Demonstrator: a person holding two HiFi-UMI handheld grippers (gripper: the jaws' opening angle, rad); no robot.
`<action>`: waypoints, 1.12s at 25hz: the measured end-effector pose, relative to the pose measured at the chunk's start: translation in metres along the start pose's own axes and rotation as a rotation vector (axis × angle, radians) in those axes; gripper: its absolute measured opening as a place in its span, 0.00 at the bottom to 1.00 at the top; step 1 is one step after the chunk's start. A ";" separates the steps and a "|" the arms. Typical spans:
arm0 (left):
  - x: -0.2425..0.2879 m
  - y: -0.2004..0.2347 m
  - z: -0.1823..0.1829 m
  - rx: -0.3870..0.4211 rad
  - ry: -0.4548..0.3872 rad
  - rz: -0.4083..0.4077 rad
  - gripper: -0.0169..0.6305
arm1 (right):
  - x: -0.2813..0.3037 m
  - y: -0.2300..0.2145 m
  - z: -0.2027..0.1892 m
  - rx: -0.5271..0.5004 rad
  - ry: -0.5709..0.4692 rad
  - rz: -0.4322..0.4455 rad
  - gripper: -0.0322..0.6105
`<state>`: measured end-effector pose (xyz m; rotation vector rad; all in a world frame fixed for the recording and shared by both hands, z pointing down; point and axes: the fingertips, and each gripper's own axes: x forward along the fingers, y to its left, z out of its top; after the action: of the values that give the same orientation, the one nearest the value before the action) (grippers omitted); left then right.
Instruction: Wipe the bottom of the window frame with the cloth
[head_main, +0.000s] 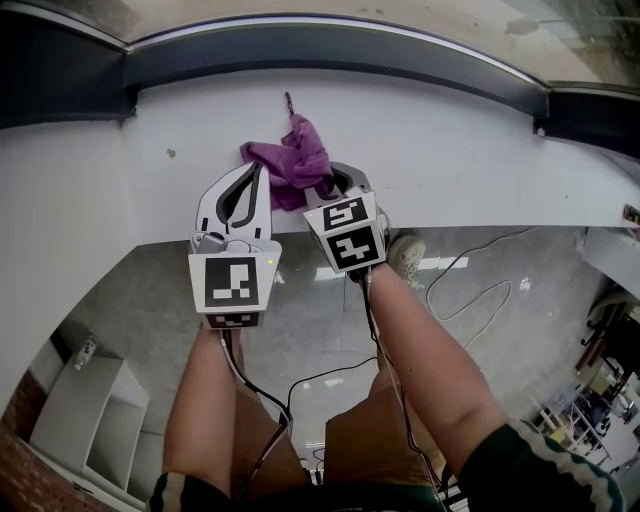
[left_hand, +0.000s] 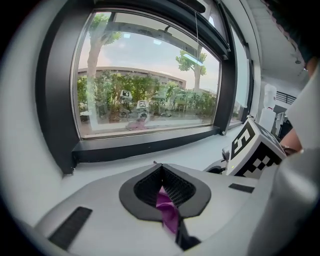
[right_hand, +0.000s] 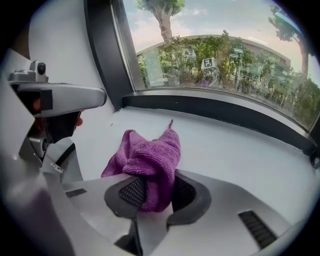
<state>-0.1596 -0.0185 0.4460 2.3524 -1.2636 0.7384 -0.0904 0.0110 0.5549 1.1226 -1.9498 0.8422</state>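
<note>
1. Head view: a purple cloth (head_main: 291, 158) lies bunched on the white sill (head_main: 470, 150), about midway along its length. Its bulk sits between the middle of the sill and the front edge, and one thin tail points toward the back edge.
2. The bottom of the window frame (head_main: 330, 45), a dark band, runs along the sill's back edge. The cloth is apart from it, with bare white sill between them.
3. The left gripper (head_main: 258, 178) reaches in over the sill's front edge and meets the cloth's left side. Left gripper view: the jaws are drawn together, with a thin fold of the cloth pinched between the pads.
4. The right gripper (head_main: 328, 188) sits just beside the left one, with its tips under the cloth's near edge. Right gripper view: the jaws are closed on a thick wad of the cloth, which fills the gap and rises above the pads. The rest of the cloth slumps onto the sill ahead and to the left.
5. Each gripper carries a marker cube; the two cubes are near each other but not touching.
6. Below the sill's front edge lies a grey floor (head_main: 300, 320). A loose cable (head_main: 470, 290) and a shoe (head_main: 407, 255) rest on it, and a white shelf unit (head_main: 90, 410) stands at lower left.
</note>
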 end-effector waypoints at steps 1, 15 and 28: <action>-0.001 0.005 -0.002 -0.004 0.002 0.005 0.04 | 0.002 0.004 0.002 -0.005 0.001 0.004 0.22; -0.026 0.071 -0.021 -0.055 0.010 0.092 0.04 | 0.031 0.068 0.028 -0.067 0.000 0.075 0.22; -0.057 0.119 -0.033 -0.084 0.021 0.153 0.04 | 0.051 0.121 0.053 -0.111 0.002 0.126 0.22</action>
<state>-0.2951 -0.0263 0.4463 2.1949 -1.4486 0.7392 -0.2307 -0.0037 0.5475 0.9423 -2.0563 0.7894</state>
